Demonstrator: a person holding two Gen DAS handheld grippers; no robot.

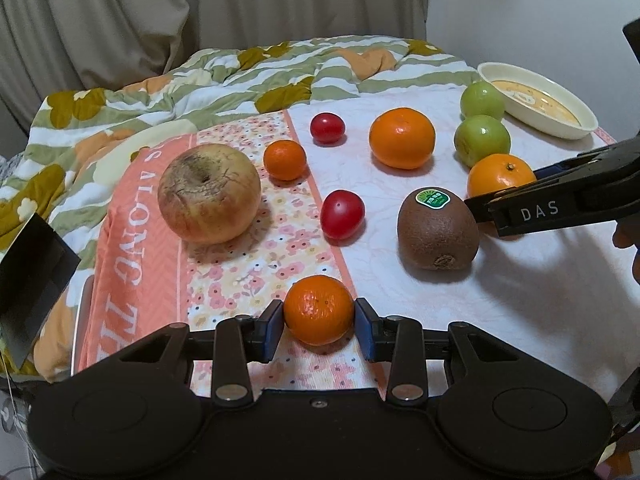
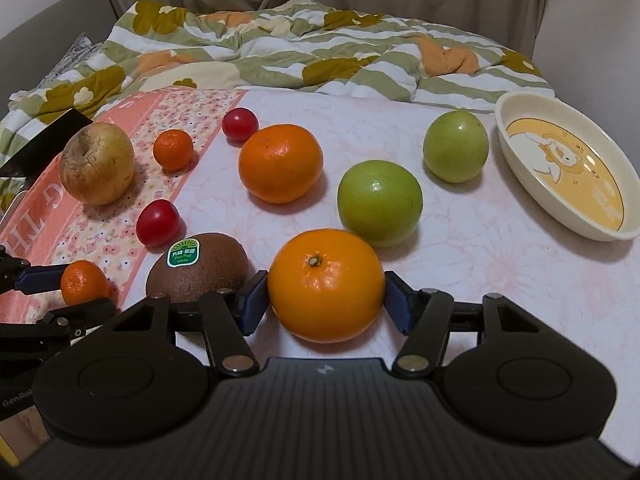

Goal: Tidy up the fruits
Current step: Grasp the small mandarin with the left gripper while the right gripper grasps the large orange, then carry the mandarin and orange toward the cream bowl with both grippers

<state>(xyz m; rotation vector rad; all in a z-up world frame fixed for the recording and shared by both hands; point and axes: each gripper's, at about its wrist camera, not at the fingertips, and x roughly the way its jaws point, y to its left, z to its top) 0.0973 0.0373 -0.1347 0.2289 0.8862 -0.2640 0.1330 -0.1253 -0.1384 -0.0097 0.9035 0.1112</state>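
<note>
Fruits lie scattered over a pink-and-white floral sheet point(image 2: 460, 240) on a bed, none of them in the cream bowl point(image 2: 520, 152) (a cartoon animal is printed inside it), which sits at the far right with nothing in it.

Just left of the bowl stand two green fruits, the far green fruit point(image 2: 456, 145) and the near green fruit point(image 2: 379, 202), close together. A large orange point(image 2: 281, 163) sits mid-sheet, with a far cherry tomato point(image 2: 239, 123) behind it and a tiny mandarin point(image 2: 173, 149) to the left. A wrinkled yellow apple point(image 2: 97, 163) stands on the peach band at the left, and a near cherry tomato point(image 2: 157, 223) lies between it and the kiwi point(image 2: 196, 270), which carries a green sticker.

A rumpled green-and-white quilt point(image 2: 280, 52) bounds the far side. Open sheet lies in front of the bowl, along the right side.

The right hand-held gripper point(image 2: 326, 300) has its blue pads on both sides of a stemmed orange point(image 2: 326, 284), closed against it; that fruit sits just beside the kiwi. The left hand-held gripper point(image 1: 319, 322) brackets a small mandarin point(image 1: 319, 309), pads touching or very nearly touching its sides, at the near edge of the floral strip.
</note>
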